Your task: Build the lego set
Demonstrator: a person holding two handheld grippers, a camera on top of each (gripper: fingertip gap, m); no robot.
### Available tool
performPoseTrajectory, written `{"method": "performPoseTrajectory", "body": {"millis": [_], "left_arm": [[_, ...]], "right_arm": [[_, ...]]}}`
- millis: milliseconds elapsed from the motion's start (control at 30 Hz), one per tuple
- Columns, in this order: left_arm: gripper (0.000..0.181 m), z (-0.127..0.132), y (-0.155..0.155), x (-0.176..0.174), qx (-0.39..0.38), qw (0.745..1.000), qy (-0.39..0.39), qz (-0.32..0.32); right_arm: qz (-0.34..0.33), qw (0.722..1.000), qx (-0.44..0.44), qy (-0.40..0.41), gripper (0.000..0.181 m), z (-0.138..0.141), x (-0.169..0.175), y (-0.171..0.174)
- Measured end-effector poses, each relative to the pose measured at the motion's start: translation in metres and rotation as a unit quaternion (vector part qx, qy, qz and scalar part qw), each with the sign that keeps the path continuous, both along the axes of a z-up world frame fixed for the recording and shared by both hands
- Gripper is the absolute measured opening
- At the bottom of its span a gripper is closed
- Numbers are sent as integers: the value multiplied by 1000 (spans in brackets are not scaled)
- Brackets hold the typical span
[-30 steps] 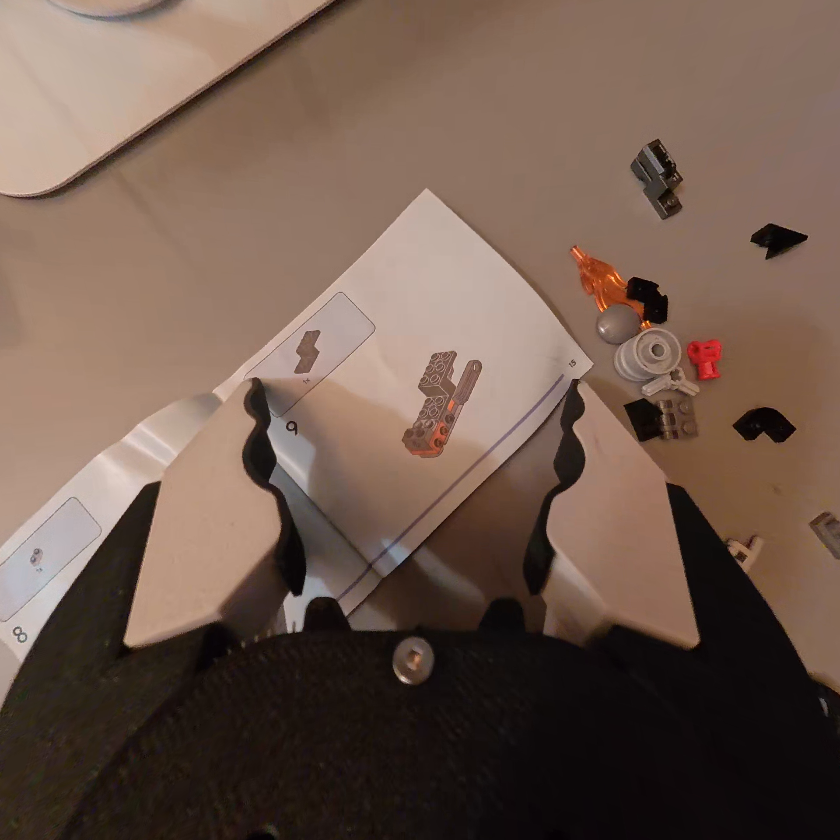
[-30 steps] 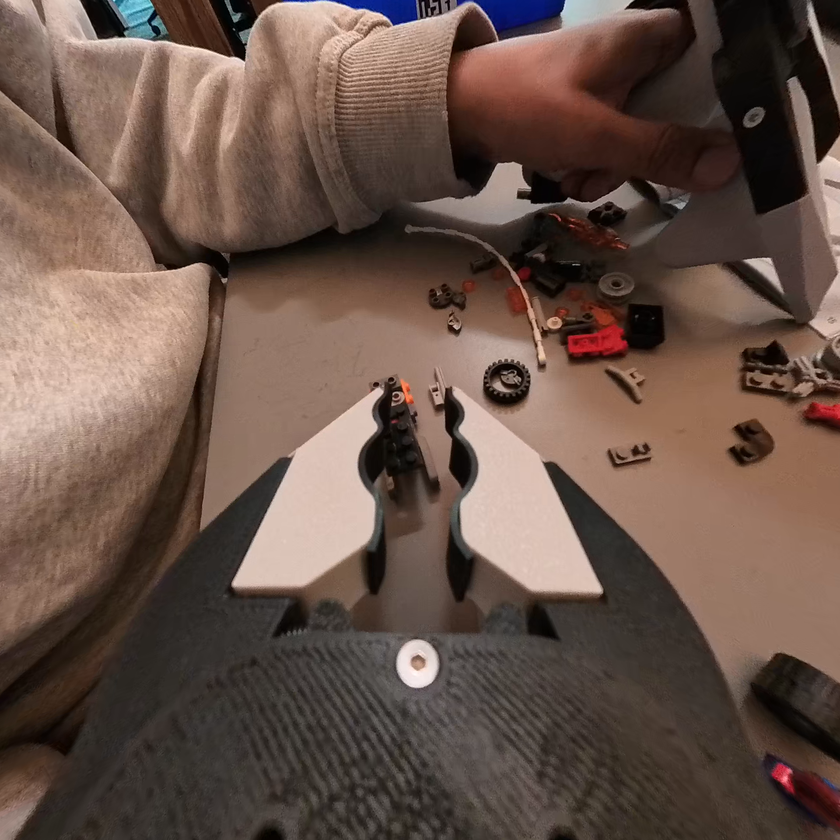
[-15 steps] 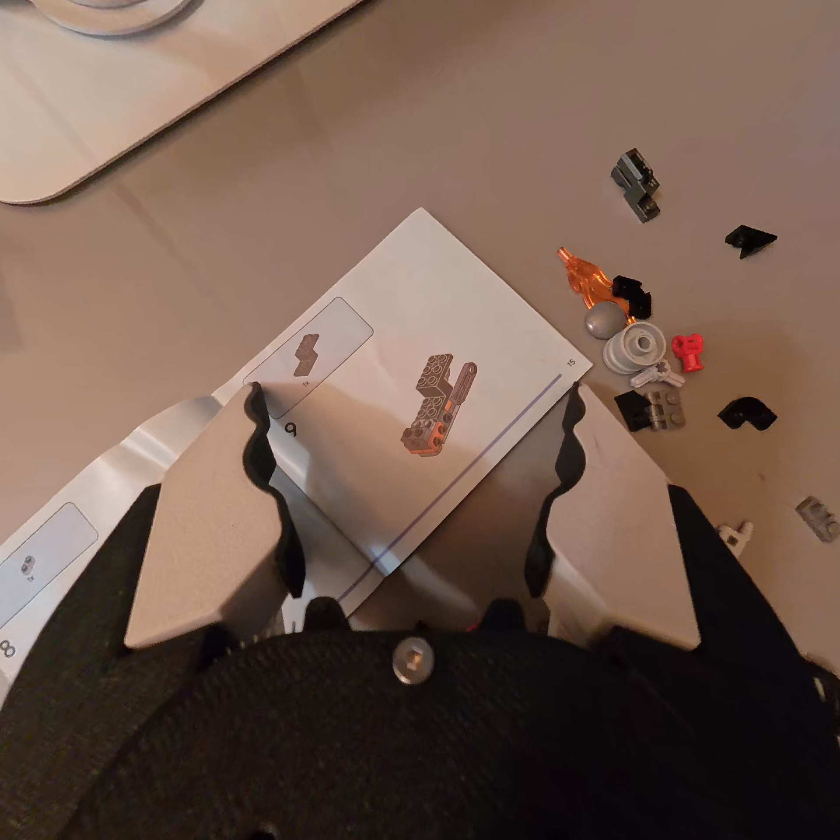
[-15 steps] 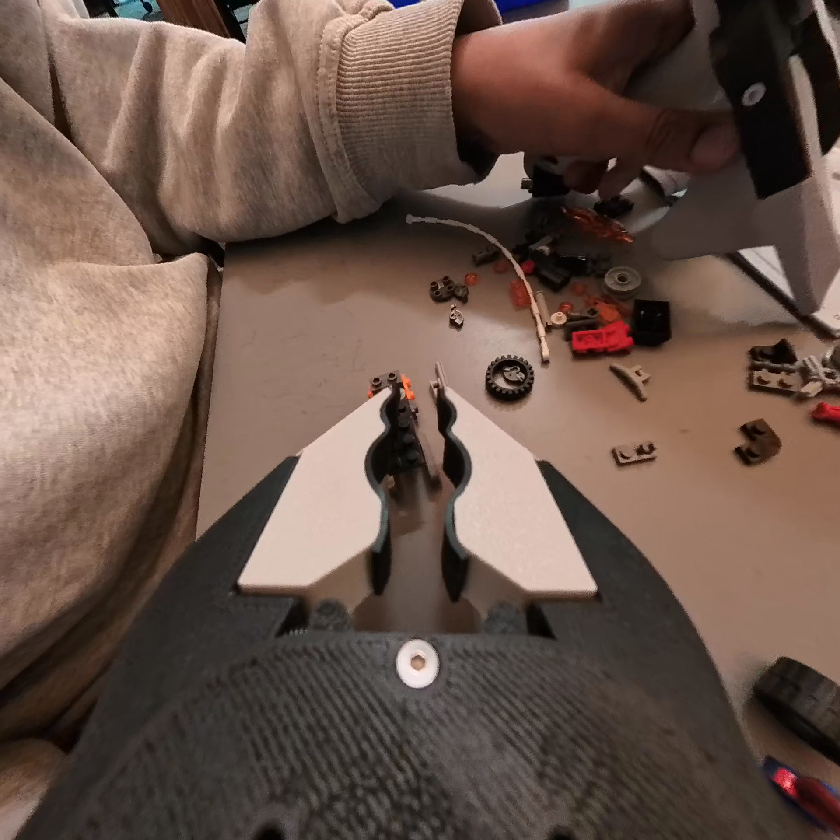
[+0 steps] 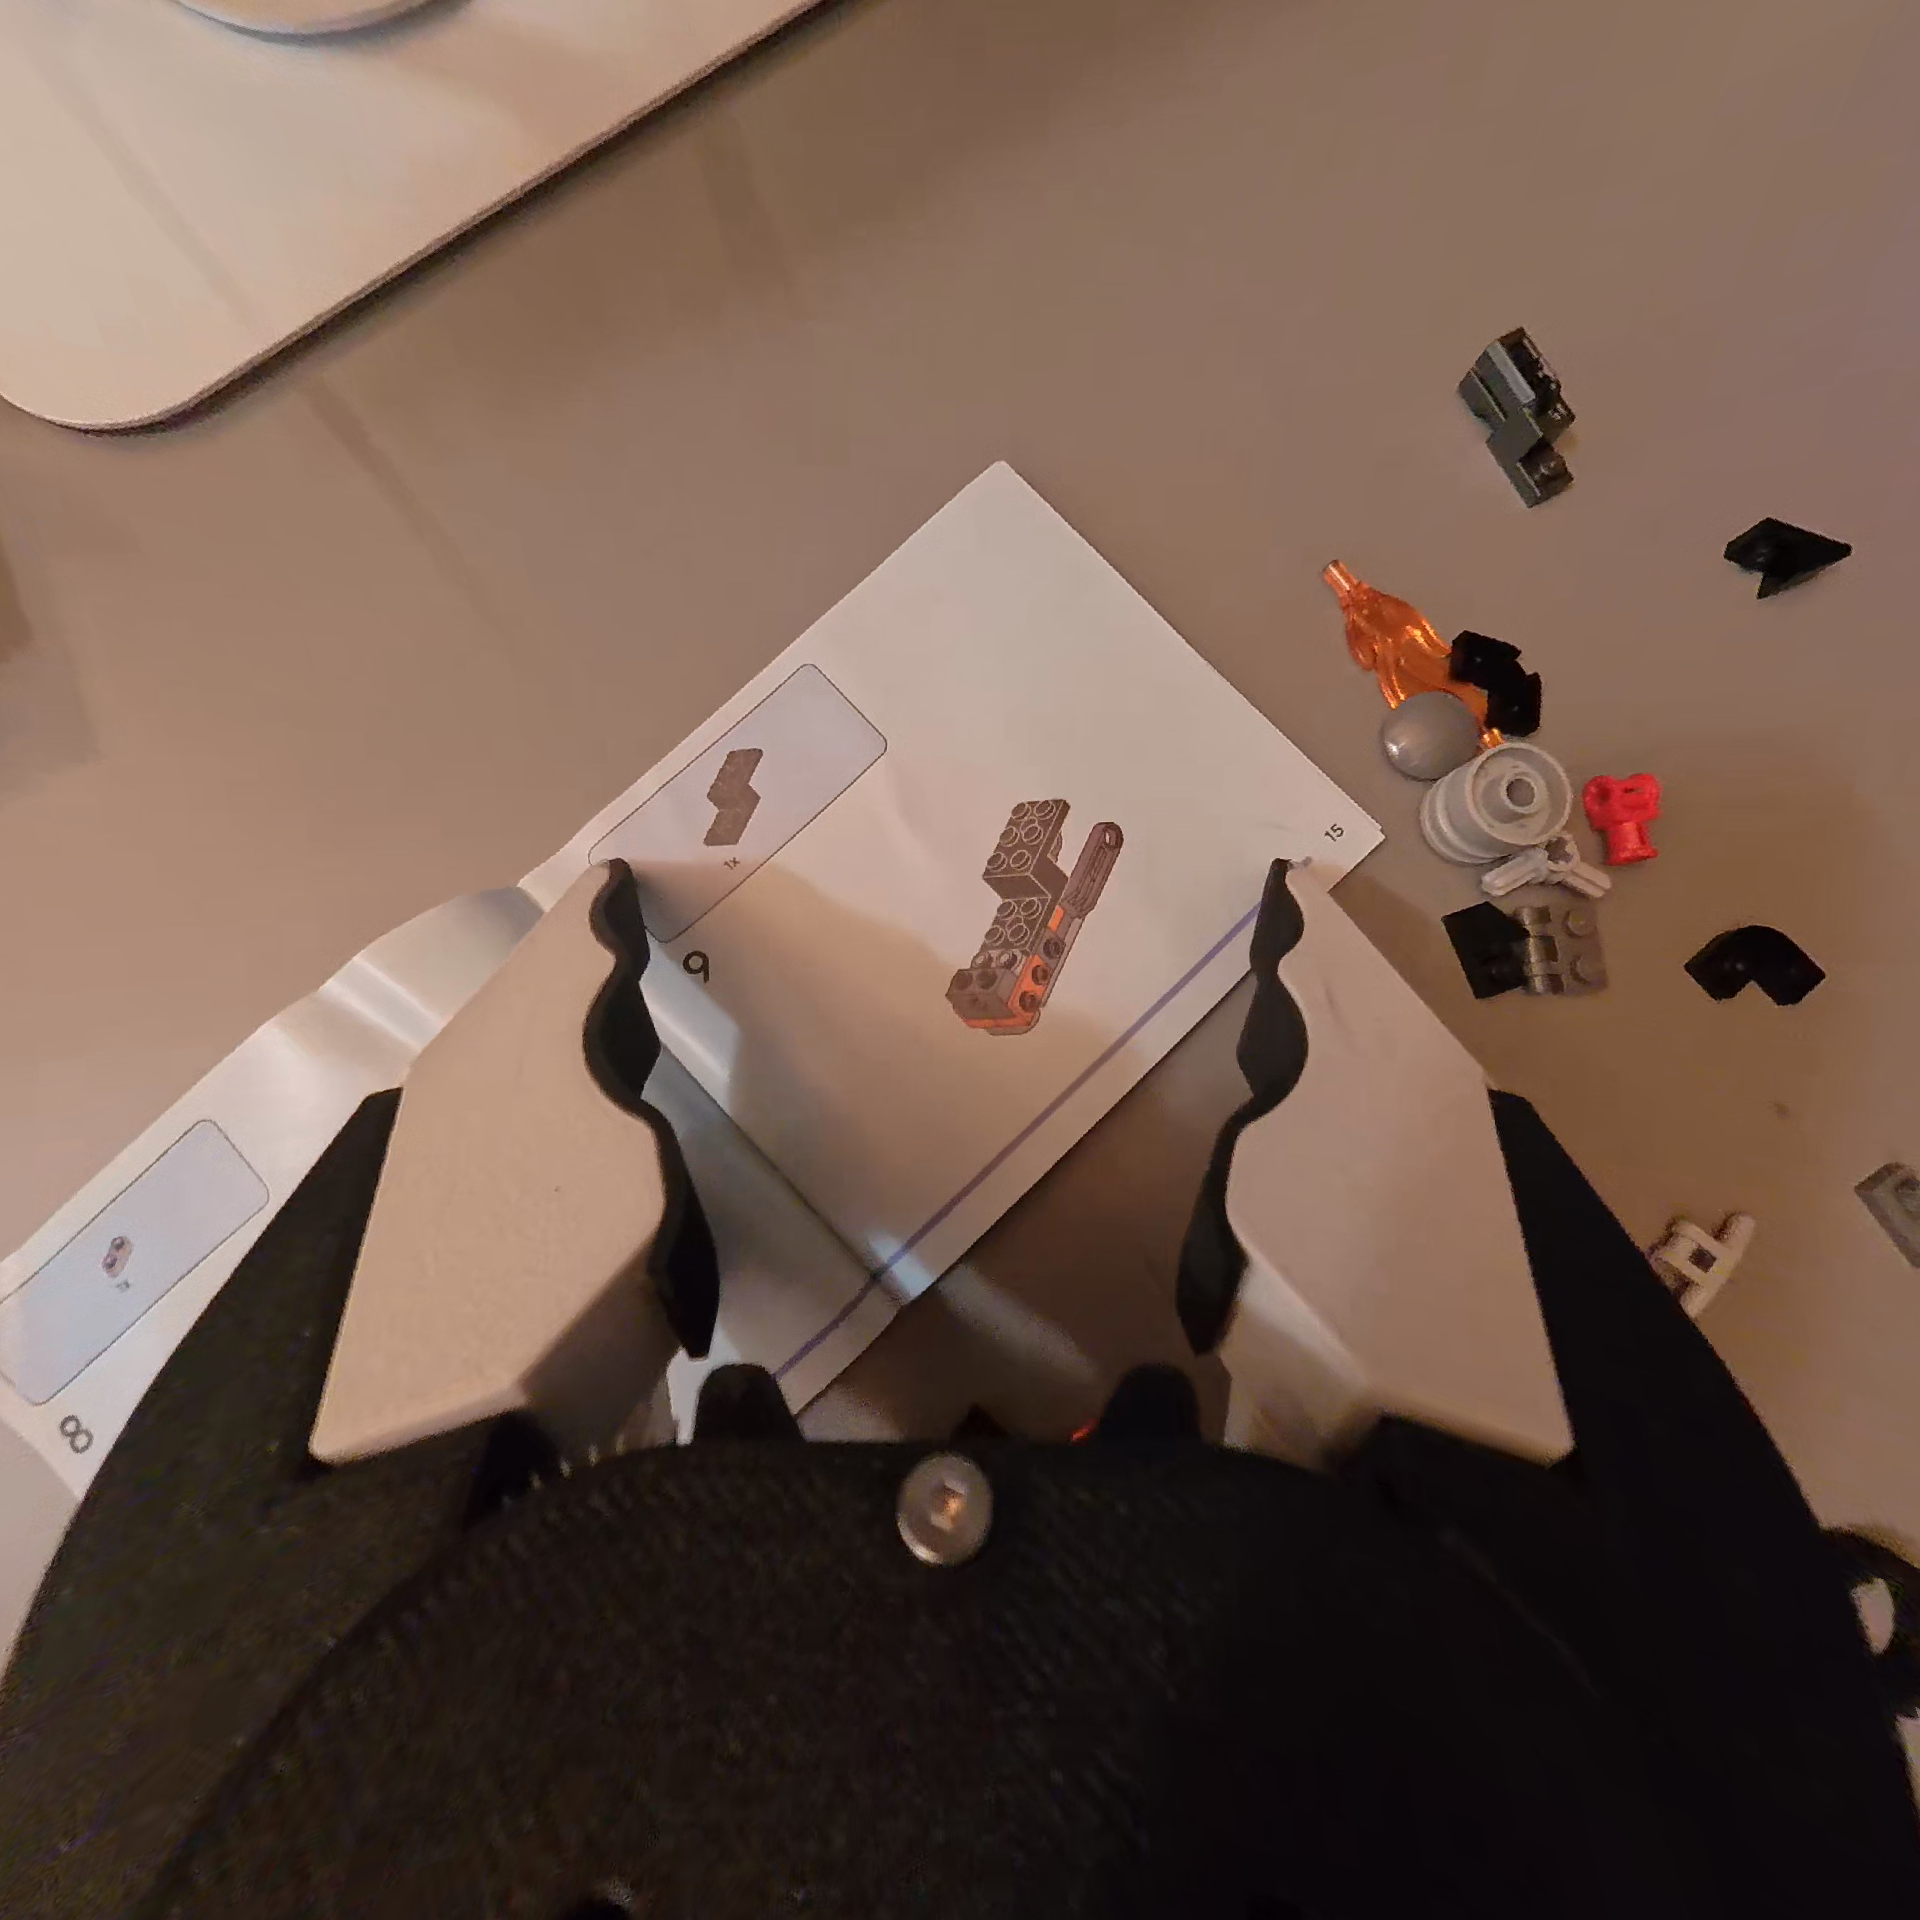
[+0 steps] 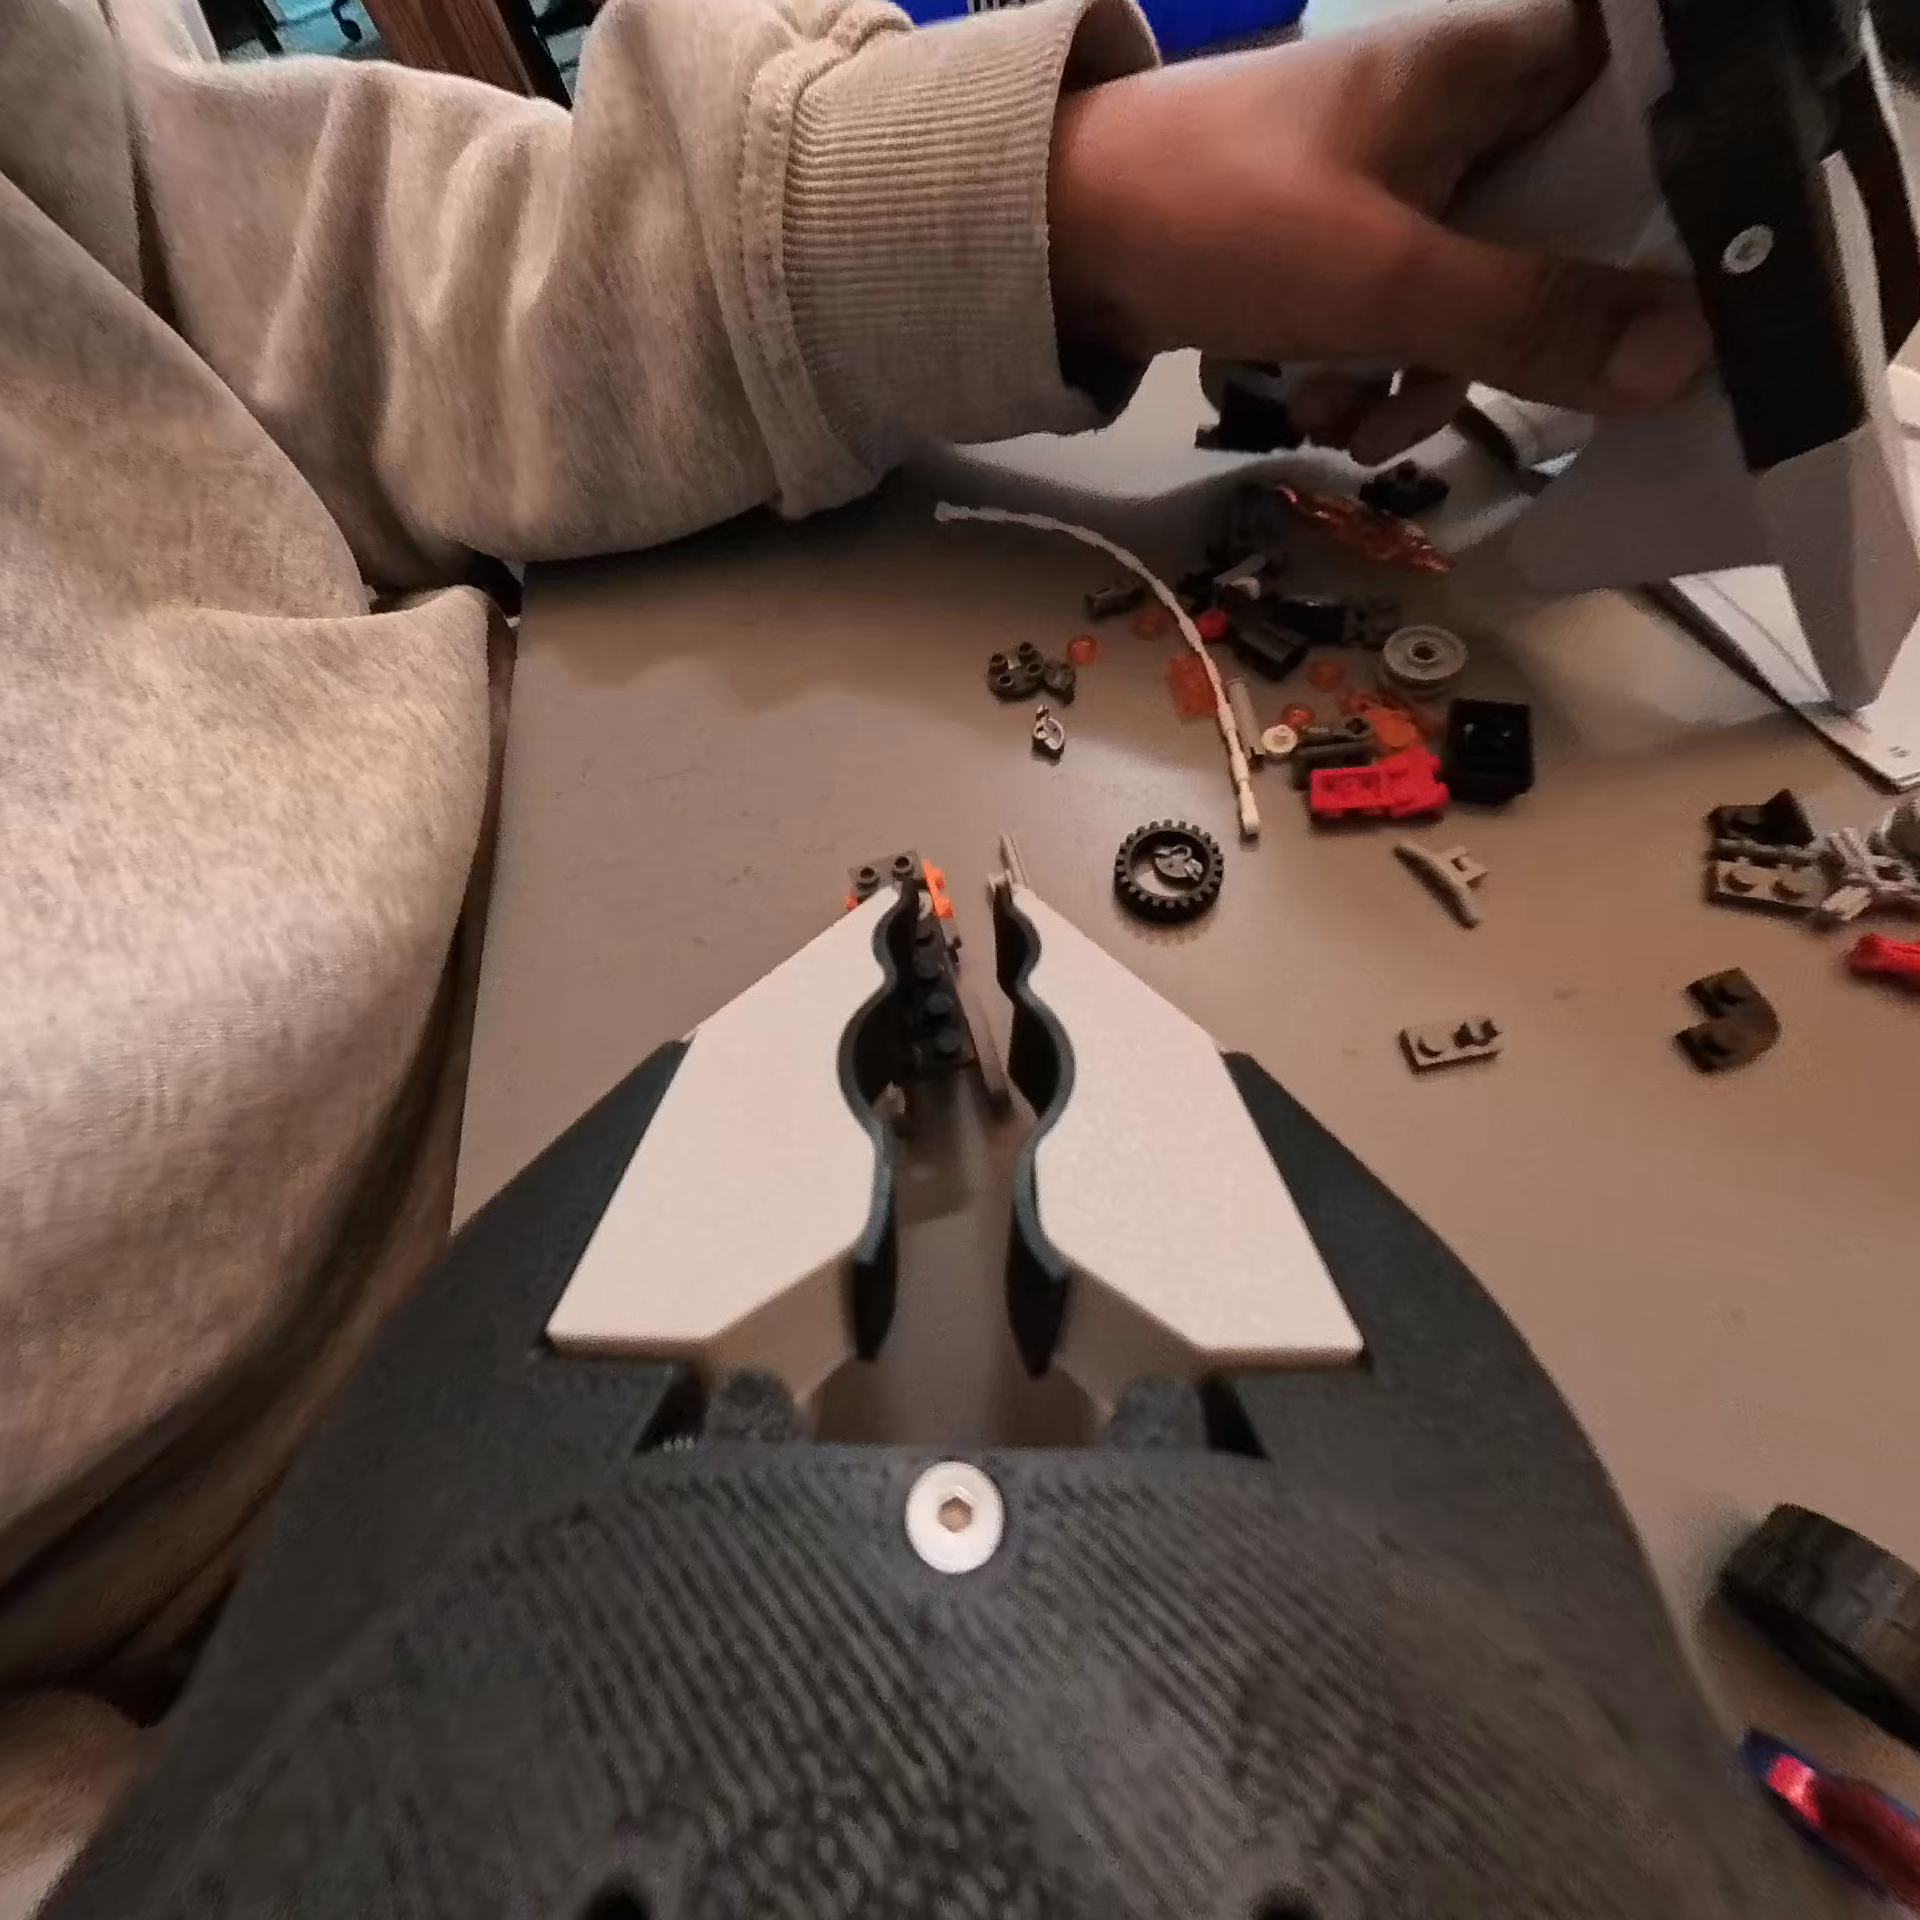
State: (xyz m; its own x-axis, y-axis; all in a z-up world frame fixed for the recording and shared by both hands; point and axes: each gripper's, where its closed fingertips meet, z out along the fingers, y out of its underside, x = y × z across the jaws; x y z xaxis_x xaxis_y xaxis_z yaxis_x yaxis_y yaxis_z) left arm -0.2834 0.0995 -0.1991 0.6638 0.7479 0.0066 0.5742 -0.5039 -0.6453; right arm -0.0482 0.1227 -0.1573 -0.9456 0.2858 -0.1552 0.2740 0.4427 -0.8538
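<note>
My left gripper is open and empty, hovering over the open instruction booklet, which shows a drawing of a small brick assembly. Loose pieces lie to its right: a dark grey bracket, an orange flame piece, a grey wheel hub and a red piece. My right gripper is shut on a small dark grey and black lego assembly with orange parts, held just above the table near the person's body.
In the right wrist view a hand holds the left gripper above a pile of pieces with a white string, a small tyre and a red piece. A large tyre lies bottom right. A white slab lies beyond the booklet. The dark grey bracket is about 10 cm from my left fingertips and 25 cm from my right.
The left gripper drifted slightly over the booklet and back, staying open. The right gripper kept its hold on the assembly and barely moved.
</note>
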Motion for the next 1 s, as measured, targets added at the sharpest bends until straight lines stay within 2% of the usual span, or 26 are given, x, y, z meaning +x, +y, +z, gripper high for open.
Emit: {"method": "performPoseTrajectory", "body": {"millis": [167, 233, 367, 433, 533, 667, 1000], "left_arm": [[113, 0, -2, -1, -7, 1000, -5, 3], [97, 2, -5, -3, -6, 1000, -2, 8], [77, 4, -11, -9, -2, 1000, 5, 17], [57, 5, -13, -11, 0, 1000, 11, 18], [39, 6, -12, -12, -3, 1000, 20, 15], [4, 6, -10, -11, -16, 999, 30, 13], [1, 15, -12, -12, 74, 997, -5, 13]], "right_arm": [[2, 1000, -22, -14, 14, 6, 1, 1], [1, 1000, -19, -14, 14, 5, 1, 1], [0, 1000, -14, -17, 15, 3, 1, 0], [0, 1000, -14, -18, 15, 3, 1, 1], [-1, 1000, -14, -18, 15, 3, 0, 1], [-1, 1000, -13, -15, 14, 3, 0, 0], [-4, 1000, -13, -20, 15, 2, -1, 1]]}}
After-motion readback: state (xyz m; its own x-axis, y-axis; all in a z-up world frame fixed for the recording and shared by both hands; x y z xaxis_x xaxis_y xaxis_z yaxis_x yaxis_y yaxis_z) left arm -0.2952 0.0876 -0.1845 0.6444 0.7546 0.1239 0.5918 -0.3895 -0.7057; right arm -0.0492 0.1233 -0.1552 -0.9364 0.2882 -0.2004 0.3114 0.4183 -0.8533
